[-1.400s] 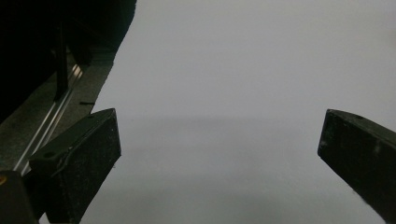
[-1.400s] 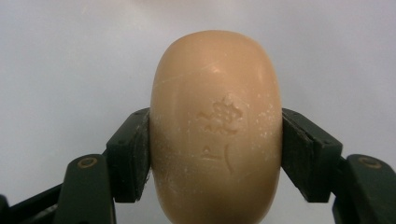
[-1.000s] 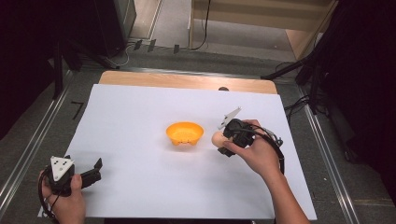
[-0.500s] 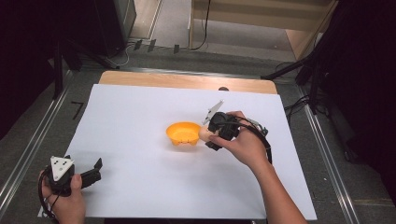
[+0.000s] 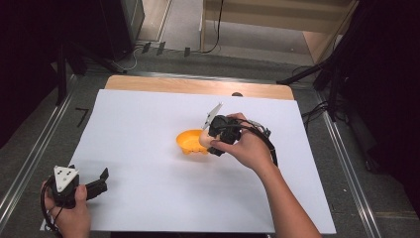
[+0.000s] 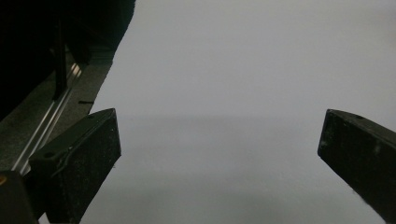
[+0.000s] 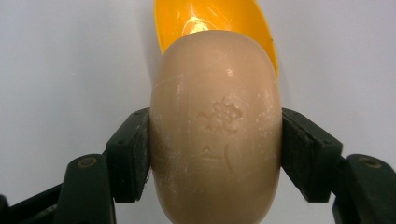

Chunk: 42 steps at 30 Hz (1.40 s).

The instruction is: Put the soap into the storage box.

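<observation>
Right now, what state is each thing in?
Soap: clamped in the right gripper, held above the bowl's near edge.
Bowl: upright on the white sheet, nothing visible inside.
Left gripper: jaws wide open, holding nothing, low over the sheet.

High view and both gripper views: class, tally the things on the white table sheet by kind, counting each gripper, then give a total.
Orange bowl: 1
Beige soap bar: 1
Grippers: 2, the left gripper open and the right gripper shut on the soap bar
Total: 4
</observation>
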Available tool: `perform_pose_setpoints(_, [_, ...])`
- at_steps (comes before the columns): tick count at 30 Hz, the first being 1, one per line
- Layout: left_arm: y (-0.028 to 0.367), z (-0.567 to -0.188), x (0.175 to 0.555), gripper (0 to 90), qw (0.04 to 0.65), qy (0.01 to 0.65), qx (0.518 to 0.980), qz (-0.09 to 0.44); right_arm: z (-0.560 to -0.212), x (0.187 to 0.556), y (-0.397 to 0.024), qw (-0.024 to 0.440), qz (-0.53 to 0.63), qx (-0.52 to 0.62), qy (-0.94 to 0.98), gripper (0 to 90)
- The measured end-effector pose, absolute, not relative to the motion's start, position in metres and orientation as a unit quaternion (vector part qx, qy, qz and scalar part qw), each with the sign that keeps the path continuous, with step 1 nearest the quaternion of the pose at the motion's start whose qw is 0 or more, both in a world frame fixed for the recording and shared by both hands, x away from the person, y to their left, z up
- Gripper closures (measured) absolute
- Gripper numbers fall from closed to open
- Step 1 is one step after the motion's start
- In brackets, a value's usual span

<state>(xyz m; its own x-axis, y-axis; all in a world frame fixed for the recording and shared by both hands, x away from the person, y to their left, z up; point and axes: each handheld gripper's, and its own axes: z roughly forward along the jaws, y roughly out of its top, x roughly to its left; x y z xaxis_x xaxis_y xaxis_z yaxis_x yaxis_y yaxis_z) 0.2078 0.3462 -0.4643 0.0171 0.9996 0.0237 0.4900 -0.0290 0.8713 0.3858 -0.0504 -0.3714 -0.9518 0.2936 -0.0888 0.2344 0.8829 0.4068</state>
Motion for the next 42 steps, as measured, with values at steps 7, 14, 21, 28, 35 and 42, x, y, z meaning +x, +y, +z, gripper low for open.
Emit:
perform_pose_setpoints(7, [0.346,-0.464,0.208,0.0,0.352,0.601,0.620,0.361,-0.372,0.391,-0.041,0.069,0.207,0.098,0.971,33.4])
perform_pose_setpoints(14, [0.346,-0.464,0.208,0.0,0.352,0.601,0.621,0.360,-0.376,0.396,-0.033,0.067,0.208,0.076,0.973,33.4])
perform_pose_setpoints(21, [0.347,-0.464,0.208,0.0,0.353,0.601,0.620,0.359,-0.378,0.400,-0.026,0.066,0.215,0.058,0.973,33.4])
perform_pose_setpoints(28, [0.347,-0.464,0.208,0.0,0.354,0.601,0.620,0.358,-0.383,0.406,-0.016,0.055,0.215,0.050,0.974,33.3])
perform_pose_setpoints(35, [0.347,-0.464,0.208,0.0,0.355,0.602,0.619,0.358,-0.390,0.411,-0.013,0.042,0.207,0.051,0.976,33.3])
perform_pose_setpoints(42, [0.347,-0.464,0.208,0.0,0.355,0.603,0.619,0.358,-0.392,0.415,-0.010,0.035,0.204,0.050,0.977,33.2])
